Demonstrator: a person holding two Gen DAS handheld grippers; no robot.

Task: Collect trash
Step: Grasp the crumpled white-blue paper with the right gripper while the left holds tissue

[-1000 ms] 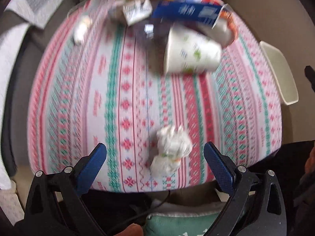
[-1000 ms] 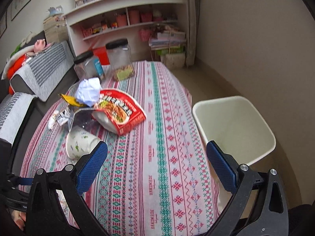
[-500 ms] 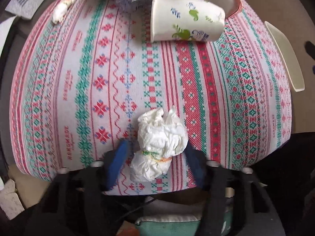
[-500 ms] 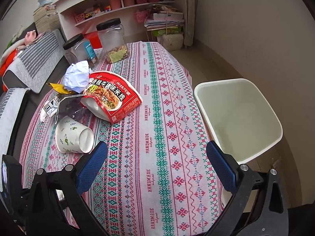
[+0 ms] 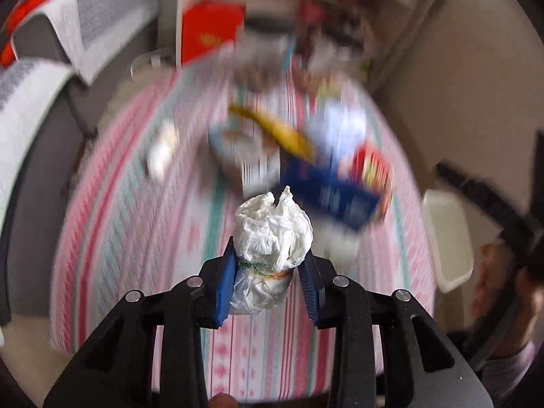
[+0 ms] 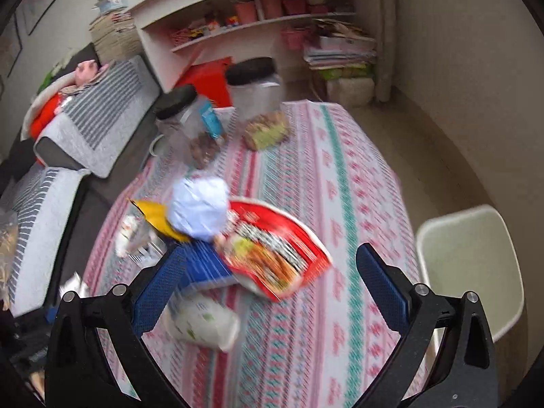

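Left tongs (image 5: 268, 284) around upright tissue wad (image 5: 272, 238).

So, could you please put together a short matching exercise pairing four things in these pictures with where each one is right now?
Things:
1. crumpled white tissue wad
2. cream plastic waste bin
3. white paper cup with green print
4. two clear jars with black lids

Places:
A. lying on its side on the striped tablecloth
B. on the floor beside the table
C. clamped in the left gripper
D. at the far end of the table

Pairs: 1-C, 2-B, 3-A, 4-D
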